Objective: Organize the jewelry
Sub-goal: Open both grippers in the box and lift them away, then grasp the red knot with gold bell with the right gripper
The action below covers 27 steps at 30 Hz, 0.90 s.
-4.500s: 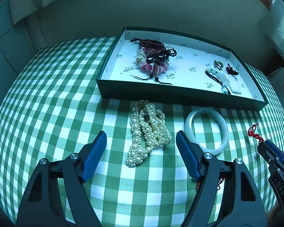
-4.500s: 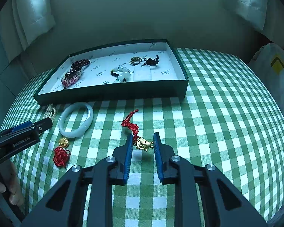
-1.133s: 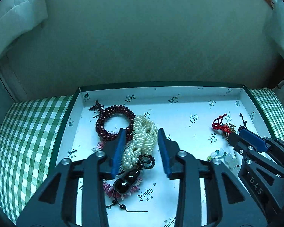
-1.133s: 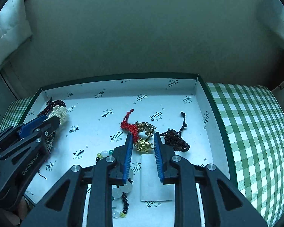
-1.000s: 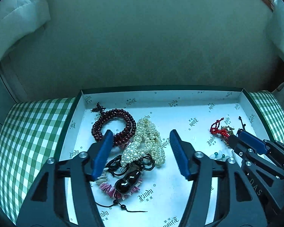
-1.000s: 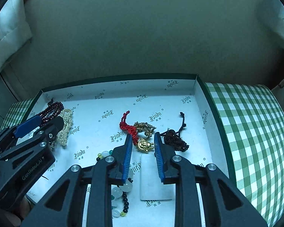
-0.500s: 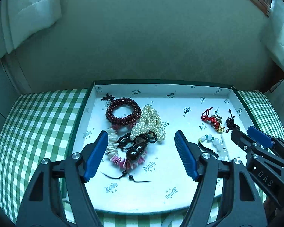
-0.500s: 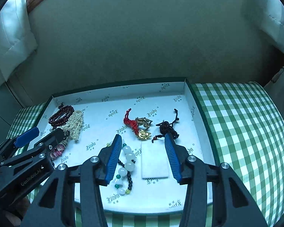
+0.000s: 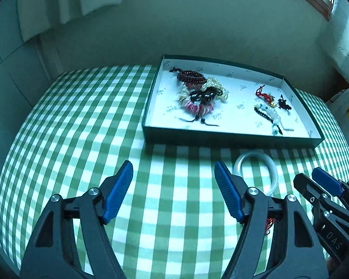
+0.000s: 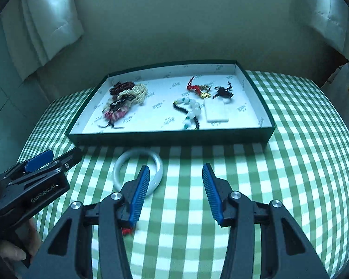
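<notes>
One white bangle [image 10: 137, 169] lies flat on the checked counter [image 10: 290, 162], just before one green tray [image 10: 169, 137] of beaded jewelry. Left gripper [image 9: 173, 190] fingers wide, right gripper [image 10: 175, 191] fingers apart, both empty.

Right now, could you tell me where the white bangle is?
The white bangle lies on the checked tablecloth just in front of the green tray, beside the right gripper's left finger.

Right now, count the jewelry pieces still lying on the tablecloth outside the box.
2: a white bangle just in front of the green box, and a red knotted charm mostly hidden behind the right gripper. More may be hidden.
</notes>
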Tool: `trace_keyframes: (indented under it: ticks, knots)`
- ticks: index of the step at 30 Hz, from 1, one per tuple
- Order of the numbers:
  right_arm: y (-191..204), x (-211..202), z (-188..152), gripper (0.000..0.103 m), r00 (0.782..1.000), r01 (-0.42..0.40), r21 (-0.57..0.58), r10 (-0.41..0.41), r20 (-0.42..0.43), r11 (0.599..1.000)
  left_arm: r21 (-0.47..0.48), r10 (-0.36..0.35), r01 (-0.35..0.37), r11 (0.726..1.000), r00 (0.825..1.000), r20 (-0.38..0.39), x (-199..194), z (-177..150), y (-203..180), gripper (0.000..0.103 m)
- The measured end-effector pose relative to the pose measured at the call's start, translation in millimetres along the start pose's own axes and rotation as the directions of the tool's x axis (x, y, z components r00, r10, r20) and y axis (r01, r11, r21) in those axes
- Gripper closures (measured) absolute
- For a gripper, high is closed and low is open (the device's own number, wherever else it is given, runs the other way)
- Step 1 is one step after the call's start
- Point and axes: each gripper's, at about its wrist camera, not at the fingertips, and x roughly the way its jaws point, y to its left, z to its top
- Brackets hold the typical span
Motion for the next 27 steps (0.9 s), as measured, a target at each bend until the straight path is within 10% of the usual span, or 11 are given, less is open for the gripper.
trace_keyframes:
  ticks: [16, 27]
  knots:
    - [61.8, 28.4, -35.8, 0.056, 0.999, 0.037, -0.089, -0.039, -0.025, 0.995, -0.057, 0.029, -0.031, 0.998, 0.999, -0.026, -12.7, -31.5, 31.3, 0.031]
    - [54.5, 27.5, -37.7, 0.083, 1.000, 0.030, -0.086, -0.030, -0.005, 0.996, -0.050, 0.033, -0.034, 0.998, 0.999, -0.021, -10.8, -30.8, 30.2, 0.031]
